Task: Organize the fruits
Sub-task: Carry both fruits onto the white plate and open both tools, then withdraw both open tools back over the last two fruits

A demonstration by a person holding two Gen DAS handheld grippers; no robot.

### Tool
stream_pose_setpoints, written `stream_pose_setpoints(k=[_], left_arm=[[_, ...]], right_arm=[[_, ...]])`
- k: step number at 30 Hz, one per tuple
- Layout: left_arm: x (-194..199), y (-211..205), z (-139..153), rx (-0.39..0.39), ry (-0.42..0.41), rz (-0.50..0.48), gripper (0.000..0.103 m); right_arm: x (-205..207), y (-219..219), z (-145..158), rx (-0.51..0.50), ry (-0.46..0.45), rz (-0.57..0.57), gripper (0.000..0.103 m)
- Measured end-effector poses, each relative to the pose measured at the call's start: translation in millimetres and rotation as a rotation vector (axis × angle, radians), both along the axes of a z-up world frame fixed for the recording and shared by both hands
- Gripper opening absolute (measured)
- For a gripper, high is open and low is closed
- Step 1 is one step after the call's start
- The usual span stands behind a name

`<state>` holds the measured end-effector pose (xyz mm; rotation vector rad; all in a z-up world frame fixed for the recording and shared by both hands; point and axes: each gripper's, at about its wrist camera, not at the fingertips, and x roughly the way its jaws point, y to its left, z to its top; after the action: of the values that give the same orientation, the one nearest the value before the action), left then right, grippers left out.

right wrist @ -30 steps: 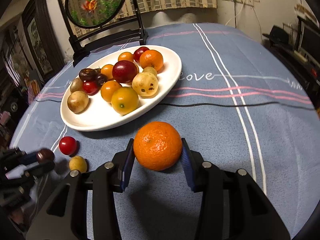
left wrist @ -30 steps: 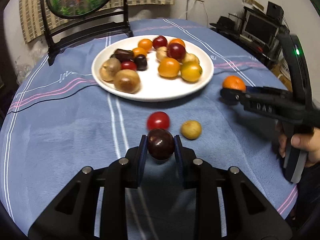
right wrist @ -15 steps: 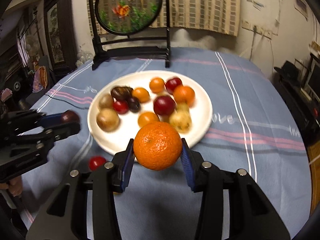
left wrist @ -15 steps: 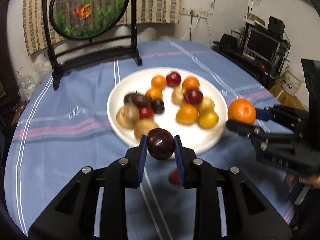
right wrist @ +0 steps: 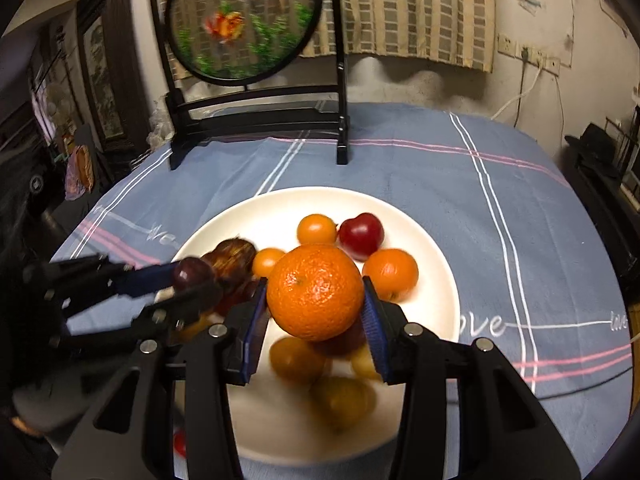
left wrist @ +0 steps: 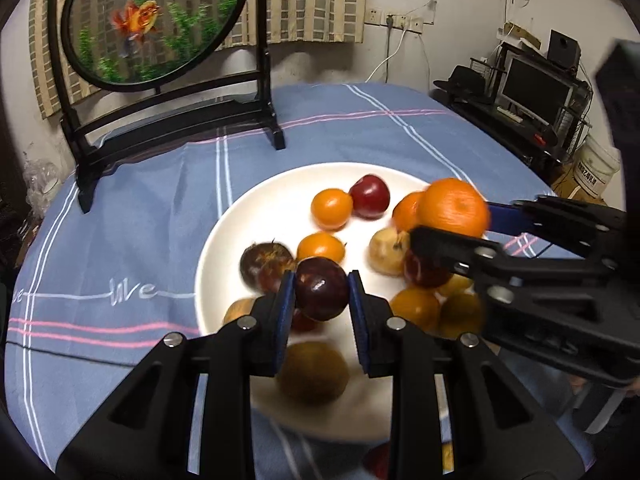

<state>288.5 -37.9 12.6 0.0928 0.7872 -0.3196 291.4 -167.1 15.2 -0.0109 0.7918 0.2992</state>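
- Left hand-held gripper (left wrist: pixel 321 294) pinching a dark red plum (left wrist: pixel 322 288), held above the near left part of the white plate (left wrist: pixel 256 208).
- Right hand-held gripper (right wrist: pixel 316 310) clamped on a large orange (right wrist: pixel 315 291), raised over the plate's middle, beside the left one.
- Plate heaped with small orange, red and yellow fruits, set on the blue-clothed counter (left wrist: pixel 132 216).
- Behind, a round goldfish screen (left wrist: pixel 154 20).
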Motion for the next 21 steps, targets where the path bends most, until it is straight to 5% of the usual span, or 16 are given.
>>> stream_pose_setpoints(k=[5,7,8,21], left_arm=[[20.3,-7.9,-4.6,-0.032,0.011,0.003,0.030],[24.9,-12.1,-6.3,-0.031,0.005,0.010,0.053],[24.0,-14.4,-6.1,-0.021,-0.010,0.020,0.056],[-20.9,-4.2,10.1,-0.043,-0.046,0.005,0.072]], right_arm=[[24.4,-4.9,-9.3,0.055,0.058,-0.022,0.051],[28.9,-7.6,-11.0,0.088,0.083,-0.029,0.063],[29.2,-9.2,-9.4,0.104,0.076,-0.038,0.064],[-24.9,-39.7,3.0,0.136,0.018,-0.060,0.069]])
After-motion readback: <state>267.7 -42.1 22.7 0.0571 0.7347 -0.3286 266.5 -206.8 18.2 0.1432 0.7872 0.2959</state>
